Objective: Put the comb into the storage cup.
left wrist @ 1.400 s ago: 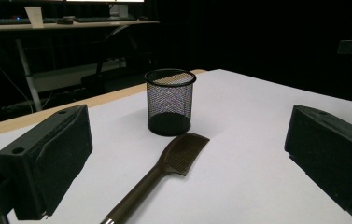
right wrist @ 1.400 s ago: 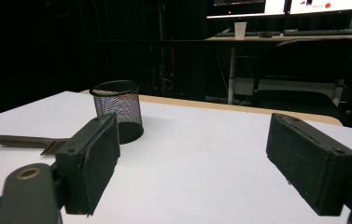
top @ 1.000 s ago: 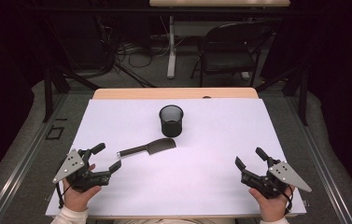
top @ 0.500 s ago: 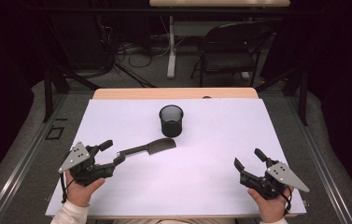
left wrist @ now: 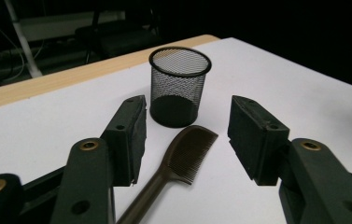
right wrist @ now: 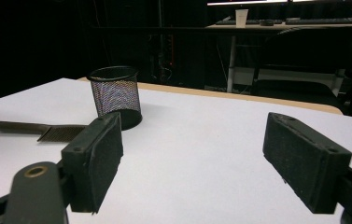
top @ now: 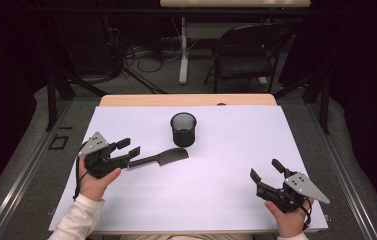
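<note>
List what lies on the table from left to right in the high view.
Left claw → comb → mesh cup → right claw.

On the white-covered counter (top: 226, 175) a black wire-mesh cup (top: 183, 129) stands upright near the middle, toward the far edge. Just in front of it, slightly to its left, lies a dark plastic comb with a long handle (top: 158, 158), flat on the surface, its toothed head nearest the cup and its handle pointing left. The left tool (top: 128, 152) sits at the handle's end on the left side of the counter, its jaws apart on either side of the handle. The right tool (top: 266, 171) is near the front right corner, well apart from comb and cup. Behind the counter, on the floor, stands a dark folding chair (top: 248, 52).
</note>
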